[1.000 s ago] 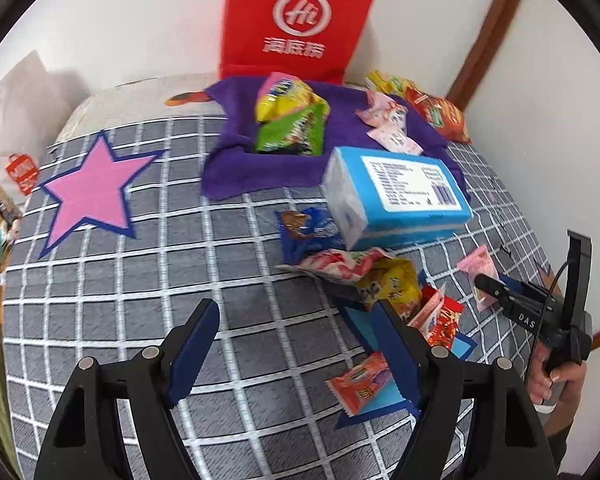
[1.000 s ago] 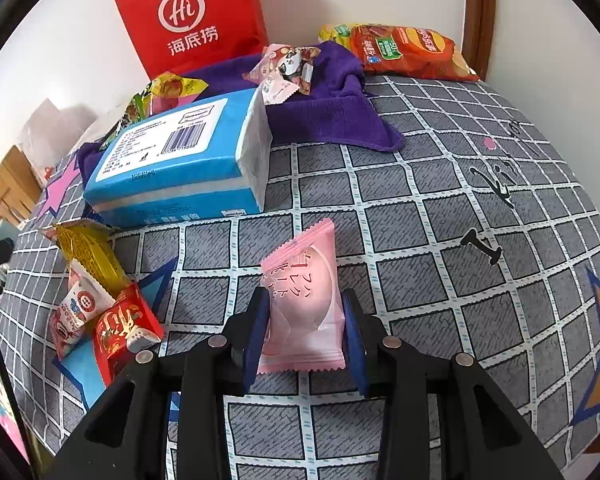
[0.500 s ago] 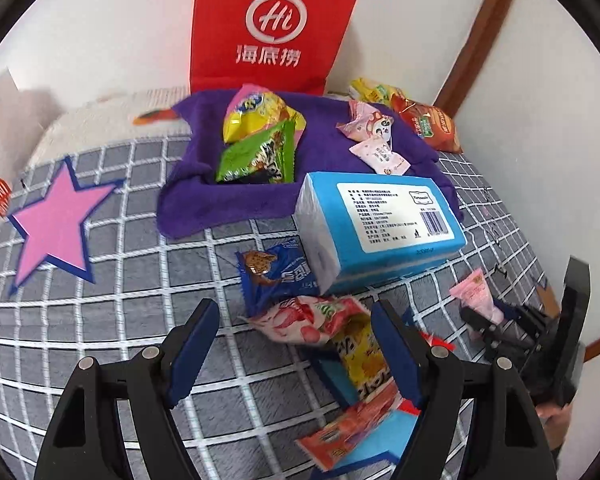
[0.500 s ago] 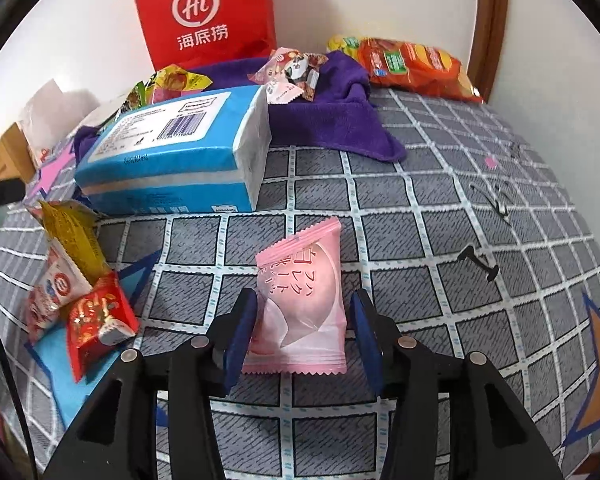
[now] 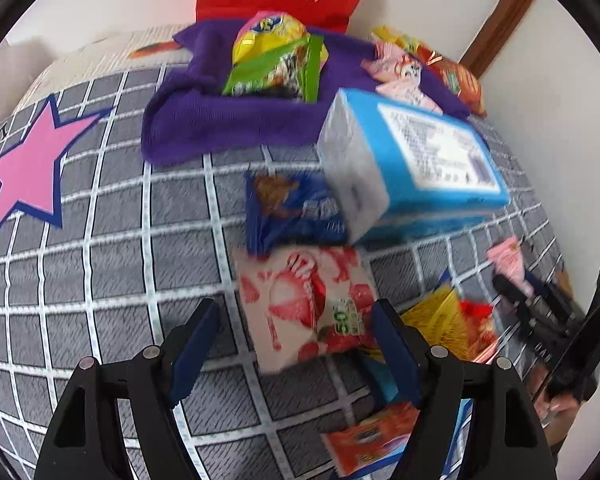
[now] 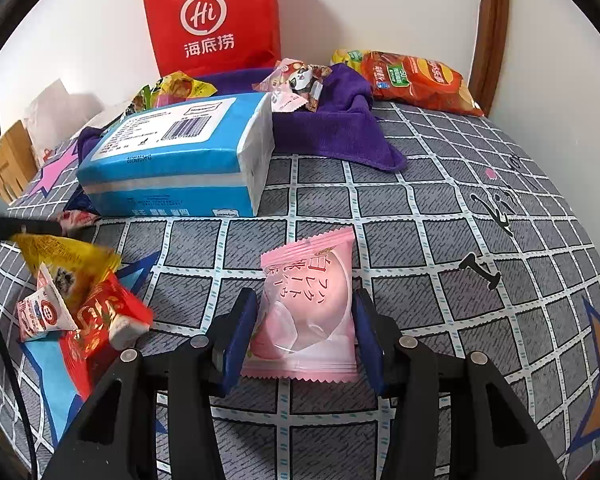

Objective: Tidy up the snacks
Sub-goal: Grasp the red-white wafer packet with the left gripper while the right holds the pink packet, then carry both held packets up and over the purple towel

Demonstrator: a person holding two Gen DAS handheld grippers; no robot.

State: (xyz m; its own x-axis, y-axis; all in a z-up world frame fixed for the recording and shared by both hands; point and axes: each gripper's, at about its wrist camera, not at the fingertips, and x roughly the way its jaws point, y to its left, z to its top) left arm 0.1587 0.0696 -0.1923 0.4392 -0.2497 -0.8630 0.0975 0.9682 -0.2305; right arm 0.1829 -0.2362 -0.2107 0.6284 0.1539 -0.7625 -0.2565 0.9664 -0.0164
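**Grey checked bed, snacks scattered, both grippers spread**

Grey checked bedspread with pink and orange stars, set against white walls and a brown wooden door frame. Red paper bag upright against the wall at the far edge. Purple towel rumpled in front of it, carrying panda-printed sweet packets and, seen from the left wrist, a yellow and green snack bag. Orange crisp bag flat in the far corner by the door frame. Blue tissue pack lying on its side, just in front of the towel.

Strawberry-printed packet on the bedspread directly ahead of the left gripper, partly between the two wide-open fingers, nearer the right-hand one; contact not clear through the blur. Dark blue biscuit packet just beyond, touching the tissue pack.

Pink sweet packet between the fingers of the right gripper, jaws spread slightly wider than the packet; left finger close against the edge, contact uncertain. Red, yellow and white small packets heaped well off to the left.
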